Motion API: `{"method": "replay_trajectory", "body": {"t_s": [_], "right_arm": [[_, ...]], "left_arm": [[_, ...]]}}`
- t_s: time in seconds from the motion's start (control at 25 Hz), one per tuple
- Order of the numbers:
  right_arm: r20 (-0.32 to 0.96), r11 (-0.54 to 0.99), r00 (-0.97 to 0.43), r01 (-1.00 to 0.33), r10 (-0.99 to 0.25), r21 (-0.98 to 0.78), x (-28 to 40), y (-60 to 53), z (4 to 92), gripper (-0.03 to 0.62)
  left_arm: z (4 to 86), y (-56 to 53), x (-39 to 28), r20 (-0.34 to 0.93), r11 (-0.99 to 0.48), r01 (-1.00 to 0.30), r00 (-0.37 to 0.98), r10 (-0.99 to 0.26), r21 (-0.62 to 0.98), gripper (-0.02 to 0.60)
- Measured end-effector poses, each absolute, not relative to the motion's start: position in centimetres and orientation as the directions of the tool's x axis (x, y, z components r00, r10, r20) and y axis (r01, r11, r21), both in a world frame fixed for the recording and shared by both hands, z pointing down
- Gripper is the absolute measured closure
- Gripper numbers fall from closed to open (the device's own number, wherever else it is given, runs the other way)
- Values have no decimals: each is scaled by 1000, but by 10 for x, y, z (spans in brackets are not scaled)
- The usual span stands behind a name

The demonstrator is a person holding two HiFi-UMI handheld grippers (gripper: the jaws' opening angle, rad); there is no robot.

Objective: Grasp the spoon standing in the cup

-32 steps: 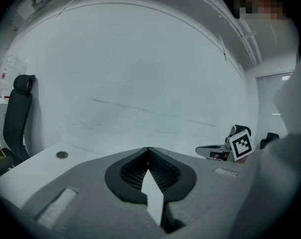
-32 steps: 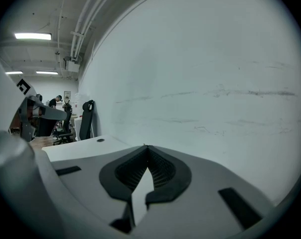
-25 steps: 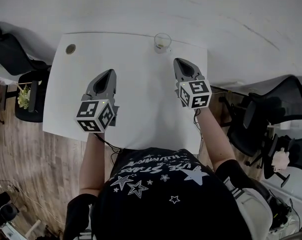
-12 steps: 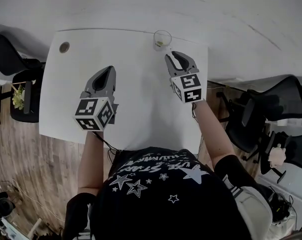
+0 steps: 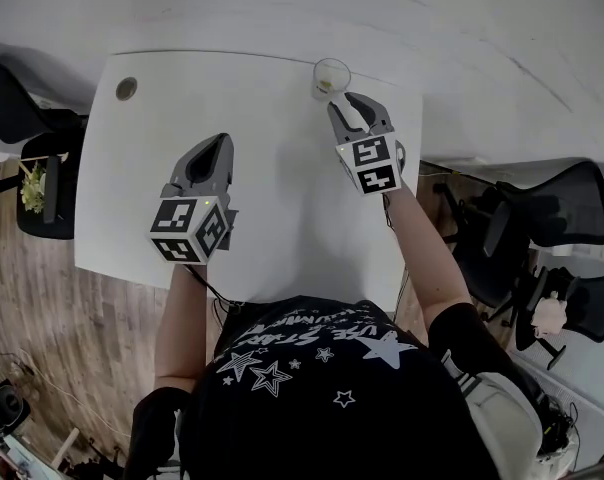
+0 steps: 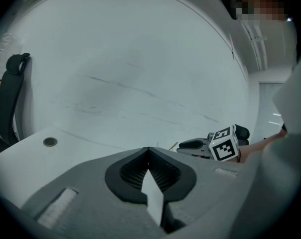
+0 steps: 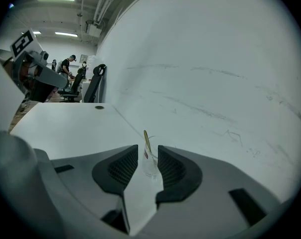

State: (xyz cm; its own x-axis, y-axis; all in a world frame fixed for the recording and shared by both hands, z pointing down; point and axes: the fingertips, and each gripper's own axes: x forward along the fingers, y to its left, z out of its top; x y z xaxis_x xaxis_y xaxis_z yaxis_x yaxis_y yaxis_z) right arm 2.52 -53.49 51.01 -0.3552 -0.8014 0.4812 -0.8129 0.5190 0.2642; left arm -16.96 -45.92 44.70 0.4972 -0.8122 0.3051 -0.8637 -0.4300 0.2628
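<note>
White flat table (image 5: 262, 108): working surface, set against a pale wall.

Right gripper (image 5: 350, 108): jaws released and standing wide, having just been opening. Nothing is pressed between them. In the right gripper view the cup shows framed in the gap. The head view places it just beyond the tips, apart from both pads.

Left gripper (image 5: 220, 146): jaws clenched together on nothing, held over the near left of the table, well apart from the cup.

Step in hand, as judged: approach for the grasp.
- Carry the right gripper farther and higher, so the pads meet the handle above the rim, not the glass.
- Line the gap up with the handle's lean before closing.
- Close gently, since the light cup looks easy to tip or push toward the wall.

Small clear glass cup (image 7: 150, 164): upright at the far edge of the table, right of the middle, close to the wall.

Slim yellowish spoon (image 7: 146, 139): stands in the cup with its bowl down. The thin handle rises above the rim and leans slightly left in the right gripper view. Its material cannot be told.
</note>
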Motion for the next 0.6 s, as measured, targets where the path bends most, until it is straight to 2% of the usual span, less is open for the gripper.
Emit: {"method": "replay_trajectory", "body": {"t_s": [0.6], "right_arm": [[498, 548, -343, -758, -797, 354, 20, -559, 525, 491]], "left_arm": [[459, -457, -173, 328, -409, -870, 486, -810, 276, 574]]}}
